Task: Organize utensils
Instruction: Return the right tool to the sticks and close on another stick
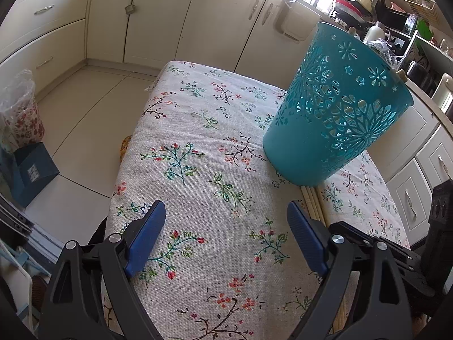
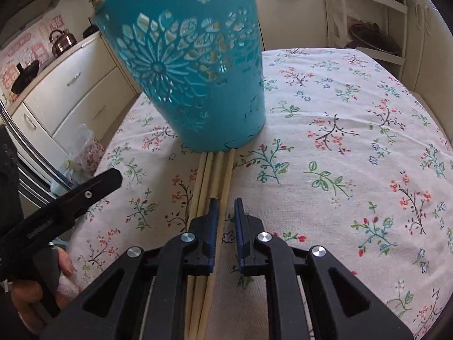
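Teal plastic utensil holder (image 2: 192,65), tapered, with cut-out flower and star openwork, standing upright on a table covered by a cream floral tablecloth (image 2: 354,141); in the left wrist view the same holder (image 1: 337,104) stands on the right side of the table, with pale rod ends showing above its rim. Wooden chopsticks (image 2: 216,170), four pale sticks lying side by side flat on the cloth, their far ends touching the foot of the holder and their length running back toward the right gripper; in the left wrist view a short stretch of them (image 1: 312,201) shows just below the holder's base. Right gripper (image 2: 225,206), black frame with blue ribbed pads, pointed steeply down over the near part of the sticks, jaws nearly together with a narrow gap; one stick appears to pass between the pads, but whether they press on it cannot be told. Left gripper (image 1: 226,212), same make, jaws spread wide with only bare cloth between them, holding nothing, to the left of the chopsticks and apart from them. A person's hand (image 2: 34,289) grips the left gripper's handle at the lower left of the right wrist view. Surroundings: cream kitchen cabinets (image 1: 158,17), a kettle (image 2: 61,42) on the counter.
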Tool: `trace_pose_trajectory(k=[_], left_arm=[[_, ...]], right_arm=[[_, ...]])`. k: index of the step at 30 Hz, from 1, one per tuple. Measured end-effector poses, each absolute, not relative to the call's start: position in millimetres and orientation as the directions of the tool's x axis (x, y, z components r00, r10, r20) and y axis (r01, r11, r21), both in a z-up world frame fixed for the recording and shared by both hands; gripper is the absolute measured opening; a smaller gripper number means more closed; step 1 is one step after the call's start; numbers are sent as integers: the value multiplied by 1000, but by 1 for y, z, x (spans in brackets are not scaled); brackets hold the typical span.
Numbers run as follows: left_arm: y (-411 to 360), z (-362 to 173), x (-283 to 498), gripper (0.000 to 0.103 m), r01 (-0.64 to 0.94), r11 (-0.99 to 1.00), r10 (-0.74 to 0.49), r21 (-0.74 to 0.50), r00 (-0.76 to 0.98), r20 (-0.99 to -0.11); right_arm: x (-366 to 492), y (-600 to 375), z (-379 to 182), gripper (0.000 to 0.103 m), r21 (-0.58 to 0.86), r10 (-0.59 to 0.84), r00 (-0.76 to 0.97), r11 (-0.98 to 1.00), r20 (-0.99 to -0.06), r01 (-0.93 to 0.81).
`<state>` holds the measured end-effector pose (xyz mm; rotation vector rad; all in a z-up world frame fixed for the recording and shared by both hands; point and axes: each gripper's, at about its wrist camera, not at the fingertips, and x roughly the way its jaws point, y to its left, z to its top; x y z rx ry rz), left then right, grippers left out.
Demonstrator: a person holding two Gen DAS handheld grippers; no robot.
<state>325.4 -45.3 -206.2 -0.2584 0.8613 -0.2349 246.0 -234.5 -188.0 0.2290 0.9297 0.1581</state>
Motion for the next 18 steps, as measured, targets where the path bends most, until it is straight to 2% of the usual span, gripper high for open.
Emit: trace_pose_trajectory(k=[5, 8, 14, 18], left_arm=[[-46, -206, 325, 84, 101, 943, -307, -316, 628, -715], [-48, -207, 326, 85, 103, 946, -301, -306, 626, -720], [-75, -204, 326, 87, 219, 936, -353, -277, 557, -752], [-106, -201, 323, 87, 247, 949, -304, -197, 542, -783]], right_arm=[[248, -226, -186, 12, 192, 194, 574, 979, -795, -65], [245, -228, -186, 6, 158, 176, 561, 984, -809, -80], [227, -266, -187, 5, 250, 206, 560, 968, -802, 1], [224, -278, -191, 5, 336, 263, 564, 941, -783, 28]])
